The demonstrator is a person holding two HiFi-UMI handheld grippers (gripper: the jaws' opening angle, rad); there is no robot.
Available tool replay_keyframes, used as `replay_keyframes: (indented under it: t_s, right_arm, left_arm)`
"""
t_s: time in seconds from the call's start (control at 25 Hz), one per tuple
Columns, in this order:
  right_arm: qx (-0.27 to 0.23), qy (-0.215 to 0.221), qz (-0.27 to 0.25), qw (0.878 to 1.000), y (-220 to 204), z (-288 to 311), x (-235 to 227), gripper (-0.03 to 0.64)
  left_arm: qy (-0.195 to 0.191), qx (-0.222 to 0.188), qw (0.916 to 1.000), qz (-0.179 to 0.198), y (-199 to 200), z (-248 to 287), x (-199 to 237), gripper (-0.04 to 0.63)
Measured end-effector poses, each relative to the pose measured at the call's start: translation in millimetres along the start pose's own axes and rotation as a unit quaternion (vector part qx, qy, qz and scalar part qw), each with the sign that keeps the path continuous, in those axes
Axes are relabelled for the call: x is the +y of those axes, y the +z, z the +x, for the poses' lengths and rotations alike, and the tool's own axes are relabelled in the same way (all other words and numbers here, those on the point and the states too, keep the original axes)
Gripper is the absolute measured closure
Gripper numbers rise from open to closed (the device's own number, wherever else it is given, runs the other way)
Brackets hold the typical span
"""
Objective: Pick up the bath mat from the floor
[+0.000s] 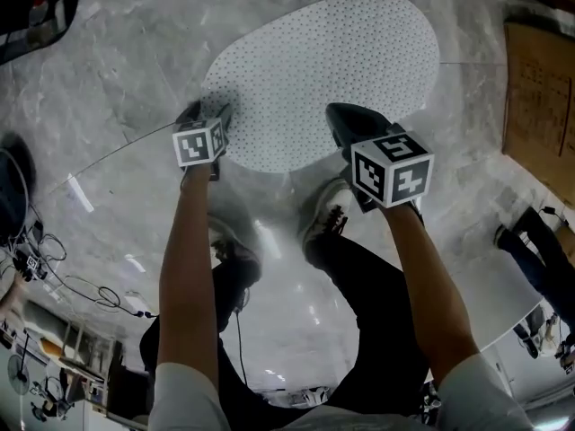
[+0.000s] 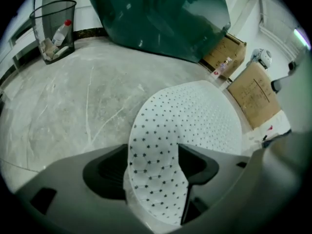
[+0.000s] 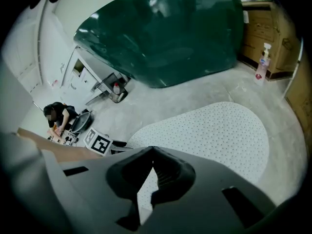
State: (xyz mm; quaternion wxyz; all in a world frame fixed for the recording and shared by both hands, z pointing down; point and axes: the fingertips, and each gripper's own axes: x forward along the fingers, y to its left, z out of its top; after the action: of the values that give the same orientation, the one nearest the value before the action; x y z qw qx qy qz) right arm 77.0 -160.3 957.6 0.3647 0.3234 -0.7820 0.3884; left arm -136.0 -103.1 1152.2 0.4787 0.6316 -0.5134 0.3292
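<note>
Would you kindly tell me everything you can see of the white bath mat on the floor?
The white oval bath mat, of thin flexible rubber-like sheet dotted all over with small dark specks, lies mostly flat on the grey marble-look floor. Its near-left edge curls up between the parted jaws of the left tool; the right tool, tips together, is at its near edge.

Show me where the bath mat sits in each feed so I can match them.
Head view: bath mat upper centre, flat on the floor.
Left gripper view: mat centre right, its near edge curling up at bottom centre.
Right gripper view: mat centre right, lying flat.
Shared landmark: cardboard boxes beyond the mat's right side, in all three.
</note>
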Motion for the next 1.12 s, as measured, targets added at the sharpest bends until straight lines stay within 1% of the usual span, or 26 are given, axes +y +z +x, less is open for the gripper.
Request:
replay_keyframes:
  t_s: [0.08,0.12,0.24,0.28,0.32,0.44,0.48,0.56,0.6,0.68,0.76,0.84,0.88,0.92,1.04,1.08,1.12]
  right_arm:
    - [0.012,-0.015,-0.004,1.0,-6.9,-0.1,-9.0,0.601]
    - [0.015,-0.018,0.0,1.0,-9.3,-0.9,-11.5,0.601]
    - [0.018,-0.018,0.018,1.0,-15.5,-3.8,-17.6,0.601]
    - [0.019,-0.019,0.02,0.999,-17.6,-4.9,-19.9,0.601]
    - [0.02,-0.021,0.021,0.999,-19.6,-6.4,-22.2,0.601]
    - [0.018,-0.028,0.031,0.999,-26.0,-13.2,-28.3,0.601]
    - [0.017,-0.03,0.034,0.999,-28.8,-16.6,-30.7,0.601]
    - [0.013,-0.036,0.043,0.998,-35.9,-25.2,-37.2,0.601]
    - [0.009,-0.039,0.051,0.998,-40.1,-30.6,-41.7,0.601]
    - [0.002,-0.048,0.067,0.997,-49.4,-43.9,-54.1,0.601]
    - [-0.005,-0.066,0.079,0.995,-58.0,-60.3,-70.4,0.601]
    - [-0.015,-0.087,0.087,0.992,-64.2,-78.6,-84.9,0.601]
    - [-0.02,-0.096,0.09,0.991,-66.4,-87.4,-89.6,0.601]
    - [-0.024,-0.105,0.092,0.99,-68.3,-95.5,-92.3,0.601]
    - [-0.03,-0.123,0.096,0.987,-74.9,-113.2,-89.1,0.601]
    - [-0.029,-0.128,0.099,0.986,-77.9,-118.8,-86.8,0.601]
    - [-0.027,-0.133,0.104,0.985,-80.3,-125.5,-84.8,0.601]
  left_arm:
    - [0.0,0.003,1.0,0.003,-1.1,1.4,-6.9,0.279]
    - [-0.007,0.009,0.9999,0.008,-2.4,2.6,-13.7,0.273]
    - [-0.055,0.029,0.9969,0.047,-4.9,11.8,-55.3,0.259]
    - [-0.066,0.03,0.9959,0.055,-4.2,15.6,-70.0,0.259]
    - [-0.071,0.025,0.9959,0.05,-2.5,18.7,-81.8,0.259]
    - [-0.085,0.008,0.9963,-0.001,2.4,23.3,-105.4,0.259]
    - [-0.093,0.01,0.9956,-0.004,1.9,24.7,-114.6,0.259]
    - [-0.099,0.015,0.9949,0.012,1.7,27.4,-131.8,0.268]
    - [-0.096,0.014,0.9952,0.013,3.3,28.0,-137.4,0.293]
    - [-0.081,0.007,0.9967,0.0,8.4,27.9,-142.3,0.397]
    - [-0.058,0.01,0.9982,0.001,11.4,27.3,-144.2,0.423]
    - [-0.035,0.021,0.999,0.018,13.3,24.4,-144.7,0.551]
    - [-0.032,0.026,0.9989,0.022,15.1,21.1,-146.4,0.554]
    - [-0.036,0.029,0.9988,0.017,17.7,15.9,-148.9,0.557]
    - [-0.053,0.029,0.998,-0.017,25.5,-13.1,-154.5,0.56]
    - [-0.058,0.029,0.9978,-0.016,28.8,-24.8,-158.5,0.56]
    - [-0.065,0.027,0.9975,-0.007,33.5,-36.6,-165.1,0.56]
